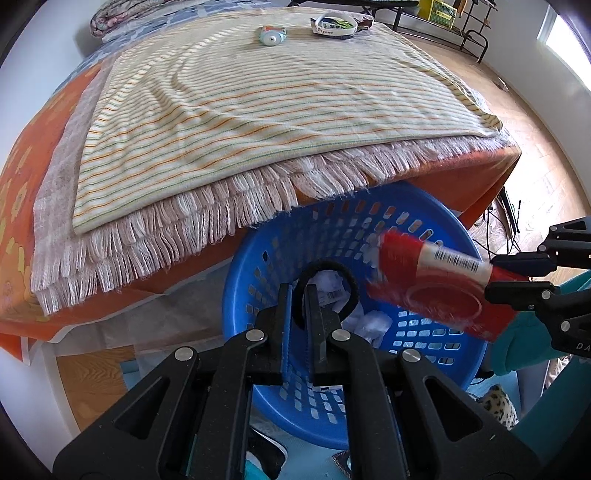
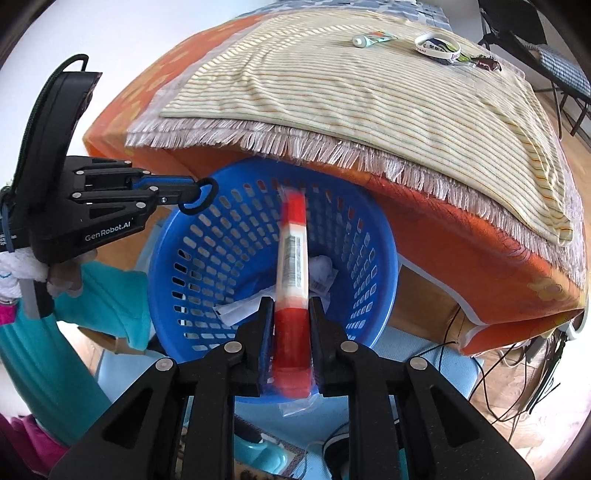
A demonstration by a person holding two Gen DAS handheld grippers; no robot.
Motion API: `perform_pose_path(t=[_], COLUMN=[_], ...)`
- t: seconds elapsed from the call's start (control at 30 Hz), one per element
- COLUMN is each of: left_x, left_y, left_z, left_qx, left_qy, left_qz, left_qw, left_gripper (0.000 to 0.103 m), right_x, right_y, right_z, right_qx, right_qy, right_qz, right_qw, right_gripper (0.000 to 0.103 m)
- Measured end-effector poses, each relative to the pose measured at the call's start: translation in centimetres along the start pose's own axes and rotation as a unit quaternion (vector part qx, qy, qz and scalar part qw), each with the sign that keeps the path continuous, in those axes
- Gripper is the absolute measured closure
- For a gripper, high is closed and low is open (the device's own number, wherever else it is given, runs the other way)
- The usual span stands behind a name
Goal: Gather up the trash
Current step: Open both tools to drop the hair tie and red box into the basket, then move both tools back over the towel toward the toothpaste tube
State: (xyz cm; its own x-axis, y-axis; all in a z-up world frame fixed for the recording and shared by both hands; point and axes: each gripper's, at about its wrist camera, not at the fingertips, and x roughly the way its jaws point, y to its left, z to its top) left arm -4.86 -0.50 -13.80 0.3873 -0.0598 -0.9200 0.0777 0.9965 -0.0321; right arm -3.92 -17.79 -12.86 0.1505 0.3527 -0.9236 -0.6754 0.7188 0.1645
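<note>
A blue perforated basket (image 1: 424, 339) (image 2: 207, 254) stands below the table edge with crumpled white paper (image 1: 373, 325) (image 2: 321, 273) inside. My left gripper (image 1: 298, 291) (image 2: 192, 201) is shut on a black hair tie (image 1: 352, 291) (image 2: 210, 188) above the basket's rim. My right gripper (image 2: 291, 306) (image 1: 493, 277) is shut on a red plastic packet with a white barcode label (image 2: 293, 266) (image 1: 439, 284), held over the basket. On the far side of the striped cloth lie a small tube (image 1: 272, 35) (image 2: 371, 38) and a white wristband (image 1: 334, 23) (image 2: 437, 46).
The table carries an orange cover (image 1: 22, 206) (image 2: 480, 258), a fringed mat and the striped cloth (image 1: 258, 96) (image 2: 369, 92). A dark wrapper (image 2: 487, 63) lies beside the wristband. Cables (image 2: 498, 369) run on the wooden floor to the right. A metal rack (image 1: 443, 22) stands behind.
</note>
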Motion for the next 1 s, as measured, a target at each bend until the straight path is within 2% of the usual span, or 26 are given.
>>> perform_pose_path(t=[0.17,0.23,0.3,0.33,0.47,0.53,0.87,1.0], left_x=[0.2,0.2,0.1,-0.1,-0.4,-0.5,-1.0,-1.3], left_y=[0.0,0.1,0.1,0.1,0.2,0.2,0.3,0.3], left_z=[0.0,0.0,0.1,0.1,0.3,0.3,0.7,1.4], left_qx=[-0.001,-0.003,-0.004,-0.005,-0.006,-0.007,-0.011,-0.012], left_qy=[0.003,0.003,-0.003,-0.006,-0.013,-0.013,-0.02,-0.025], left_qz=[0.003,0.004,0.004,0.005,0.004,0.004,0.003,0.002], left_qw=[1.0,1.0,1.0,1.0,0.9999,0.9999,0.9997,0.9996], left_gripper=[0.097,0.089,0.061,0.059,0.058,0.058,0.058,0.058], right_x=[0.1,0.2,0.0,-0.1,-0.5,-0.7,-1.7,-2.6], right_y=[-0.2,-0.4,-0.7,-0.8,-0.8,-0.9,-1.0,-1.5], right_z=[0.1,0.1,0.2,0.2,0.4,0.4,0.9,1.4], right_qx=[0.005,0.011,0.019,0.021,0.024,0.026,0.029,0.036], right_qy=[0.003,0.003,0.001,0.0,-0.008,-0.012,-0.032,-0.045], right_qz=[-0.004,-0.006,-0.002,-0.001,-0.004,-0.008,-0.029,-0.048], right_qw=[1.0,1.0,1.0,1.0,1.0,1.0,0.999,0.997], right_gripper=[0.085,0.076,0.073,0.072,0.067,0.057,0.056,0.048])
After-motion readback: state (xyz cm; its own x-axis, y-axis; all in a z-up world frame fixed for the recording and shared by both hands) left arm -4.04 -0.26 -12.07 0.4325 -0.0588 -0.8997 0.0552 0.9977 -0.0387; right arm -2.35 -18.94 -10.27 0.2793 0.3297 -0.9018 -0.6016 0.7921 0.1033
